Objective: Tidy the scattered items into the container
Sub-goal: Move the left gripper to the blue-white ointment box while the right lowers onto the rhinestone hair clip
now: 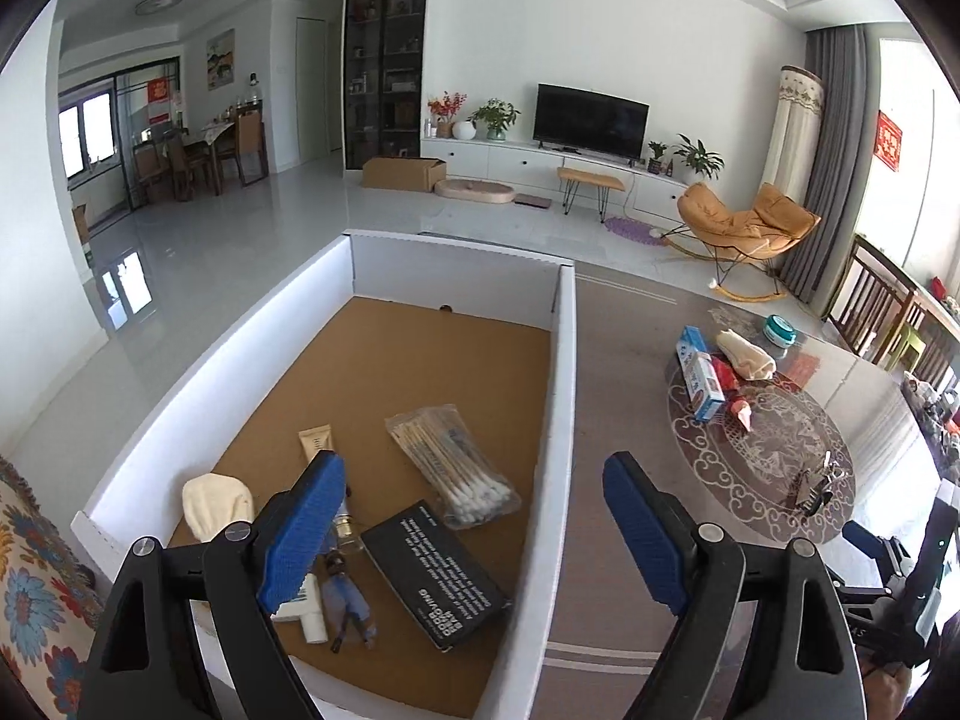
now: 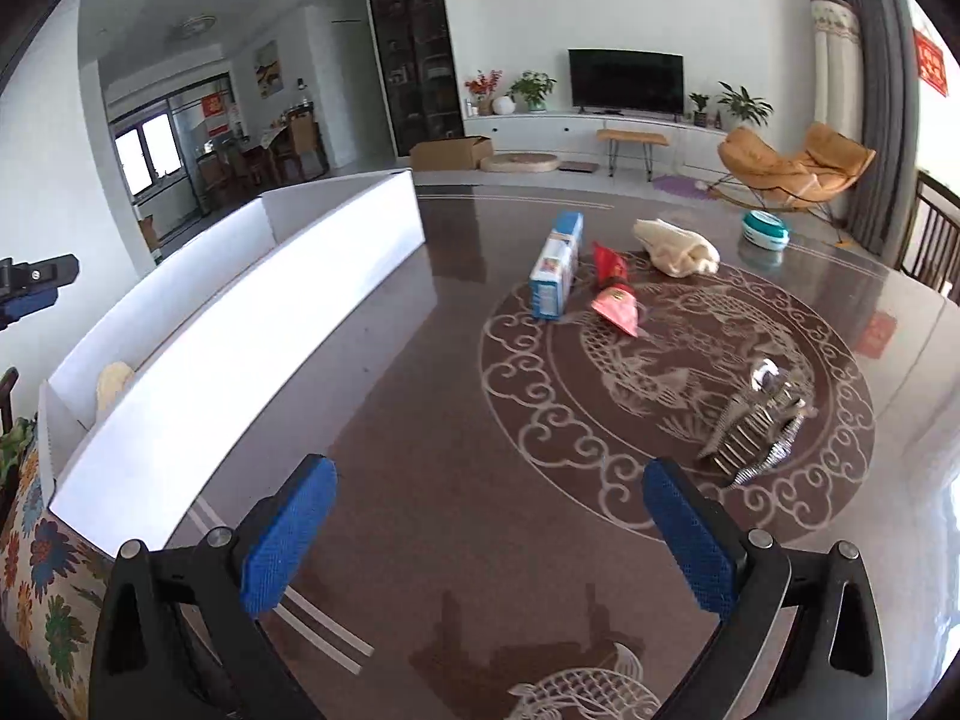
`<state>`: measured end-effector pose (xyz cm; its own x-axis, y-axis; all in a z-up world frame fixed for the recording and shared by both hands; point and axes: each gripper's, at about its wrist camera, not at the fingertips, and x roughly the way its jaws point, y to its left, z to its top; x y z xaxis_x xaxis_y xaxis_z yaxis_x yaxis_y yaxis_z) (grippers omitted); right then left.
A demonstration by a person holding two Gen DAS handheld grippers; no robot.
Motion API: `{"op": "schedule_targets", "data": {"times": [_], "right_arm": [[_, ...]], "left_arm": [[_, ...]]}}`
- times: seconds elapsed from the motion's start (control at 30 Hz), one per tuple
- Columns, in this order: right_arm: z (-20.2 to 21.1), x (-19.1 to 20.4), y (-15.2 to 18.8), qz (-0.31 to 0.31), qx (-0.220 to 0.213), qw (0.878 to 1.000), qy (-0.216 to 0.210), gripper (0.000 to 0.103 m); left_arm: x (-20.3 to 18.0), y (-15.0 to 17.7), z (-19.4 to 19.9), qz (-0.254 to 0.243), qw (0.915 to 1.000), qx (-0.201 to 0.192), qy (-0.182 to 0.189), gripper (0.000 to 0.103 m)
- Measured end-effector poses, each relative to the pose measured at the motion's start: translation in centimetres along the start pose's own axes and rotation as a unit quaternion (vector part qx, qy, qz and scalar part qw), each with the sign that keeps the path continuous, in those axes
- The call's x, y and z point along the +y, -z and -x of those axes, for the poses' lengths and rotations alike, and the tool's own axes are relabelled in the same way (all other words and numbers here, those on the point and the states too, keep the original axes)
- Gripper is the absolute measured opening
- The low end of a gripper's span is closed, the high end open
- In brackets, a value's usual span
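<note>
Currently, both grippers are seen wide apart with nothing between the pads. The left gripper is held over the right wall of the box, which already holds swabs, a black pack, tubes and a cloth. The right gripper is held above the table. Carton, red packet, rolled cloth, tin and metal clips are left far right.
</note>
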<state>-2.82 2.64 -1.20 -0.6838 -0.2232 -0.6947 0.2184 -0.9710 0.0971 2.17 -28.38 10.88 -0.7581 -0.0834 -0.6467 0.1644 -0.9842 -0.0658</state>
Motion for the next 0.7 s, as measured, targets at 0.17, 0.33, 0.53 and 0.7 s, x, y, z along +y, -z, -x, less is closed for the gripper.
{"op": "schedule_targets", "data": {"times": [0.17, 0.33, 0.53, 0.7], "right_arm": [[0.5, -7.3, 3.6, -0.073, 0.033, 0.995, 0.057, 0.102], [0.3, -11.8, 5.4, -0.135, 0.052, 0.986, 0.079, 0.102], [0.0, -13.8, 4.7, -0.169, 0.058, 0.982, 0.066, 0.102], [-2.9, -12.2, 2.5, -0.133, 0.073, 0.984, 0.088, 0.103]], "left_arm": [[-6.8, 1.4, -0.4, -0.041, 0.9976, 0.018, 0.053, 0.095], [-13.9, 4.4, -3.7, -0.09, 0.9892, 0.065, 0.096, 0.095], [-19.4, 9.0, -9.5, -0.139, 0.9808, 0.104, 0.088, 0.095], [-19.8, 10.6, -13.9, -0.143, 0.9794, 0.131, 0.056, 0.095]]}}
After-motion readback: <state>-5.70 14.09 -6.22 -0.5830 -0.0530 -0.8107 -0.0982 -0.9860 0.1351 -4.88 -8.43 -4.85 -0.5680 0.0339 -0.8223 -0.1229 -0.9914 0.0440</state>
